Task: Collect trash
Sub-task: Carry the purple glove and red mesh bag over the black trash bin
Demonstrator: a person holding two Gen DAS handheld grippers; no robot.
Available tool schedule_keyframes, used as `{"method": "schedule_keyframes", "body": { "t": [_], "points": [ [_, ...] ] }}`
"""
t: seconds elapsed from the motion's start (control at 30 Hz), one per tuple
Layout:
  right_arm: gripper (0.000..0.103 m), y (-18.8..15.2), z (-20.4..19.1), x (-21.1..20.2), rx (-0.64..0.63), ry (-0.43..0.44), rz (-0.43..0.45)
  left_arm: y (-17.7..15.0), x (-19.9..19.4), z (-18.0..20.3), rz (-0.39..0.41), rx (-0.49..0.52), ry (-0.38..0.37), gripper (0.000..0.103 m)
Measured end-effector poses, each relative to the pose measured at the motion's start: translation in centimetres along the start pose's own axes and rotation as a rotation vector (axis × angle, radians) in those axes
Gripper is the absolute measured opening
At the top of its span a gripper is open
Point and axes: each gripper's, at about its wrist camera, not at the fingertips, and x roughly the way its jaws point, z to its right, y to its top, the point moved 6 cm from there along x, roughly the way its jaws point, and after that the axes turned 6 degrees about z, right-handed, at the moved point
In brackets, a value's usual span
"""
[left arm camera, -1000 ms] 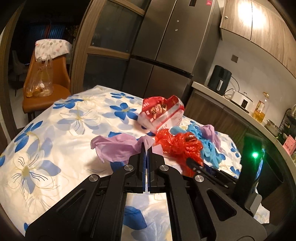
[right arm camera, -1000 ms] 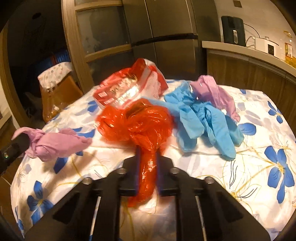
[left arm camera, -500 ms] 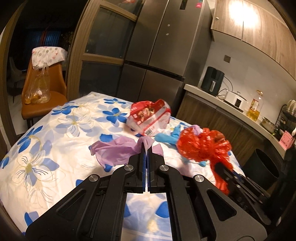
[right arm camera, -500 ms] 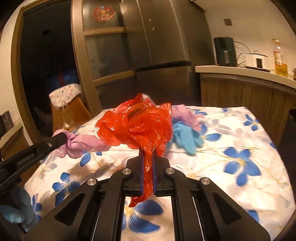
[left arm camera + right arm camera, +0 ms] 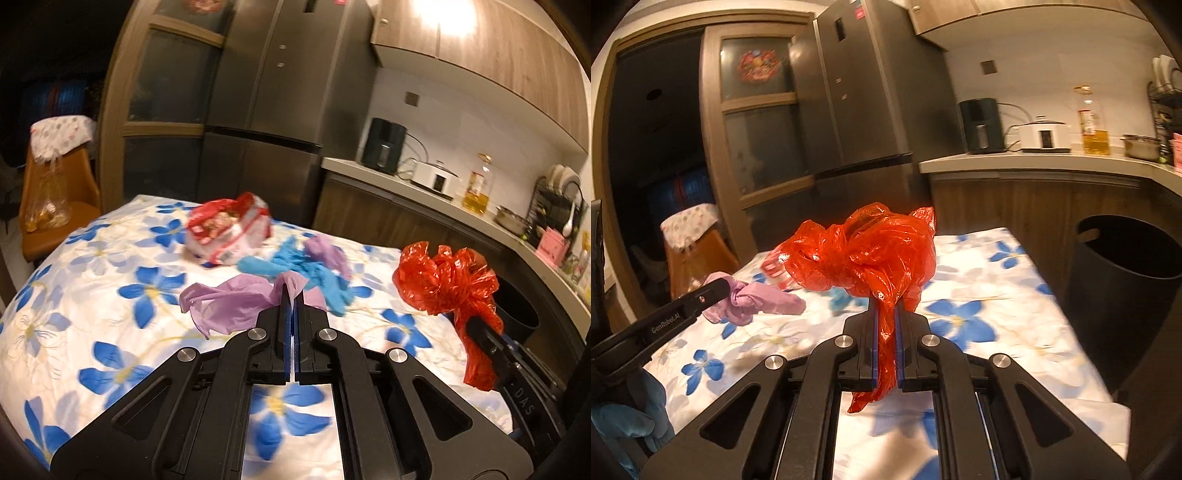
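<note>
Both fingers clamped — purple glove (image 5: pixel 229 306), red bag (image 5: pixel 871 254)

The black bin (image 5: pixel 1123 291) is cut off at the right edge; the snack packet (image 5: pixel 227 230) is motion-blurred.

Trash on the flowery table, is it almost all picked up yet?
Not yet. The right gripper holds the red plastic bag and the left gripper holds a purple glove, both lifted. The black bin waits nearby. Blue gloves, another purple glove and a snack wrapper remain.
</note>
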Motion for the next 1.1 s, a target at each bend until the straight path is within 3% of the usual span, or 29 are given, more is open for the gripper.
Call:
{"method": "schedule_keyframes", "body": {
  "t": [0.47,1.1],
  "points": [
    [0.008,1.9,7.9,-3.2,0.060,-0.152,0.067,-0.7,2.5,10.8,-0.020,0.113,-0.144,0.000],
    [0.008,4.4,16.5,-5.7,0.108,-0.328,0.146,-0.9,5.9,21.1,-0.028,0.203,-0.283,0.000]
  ]
}}
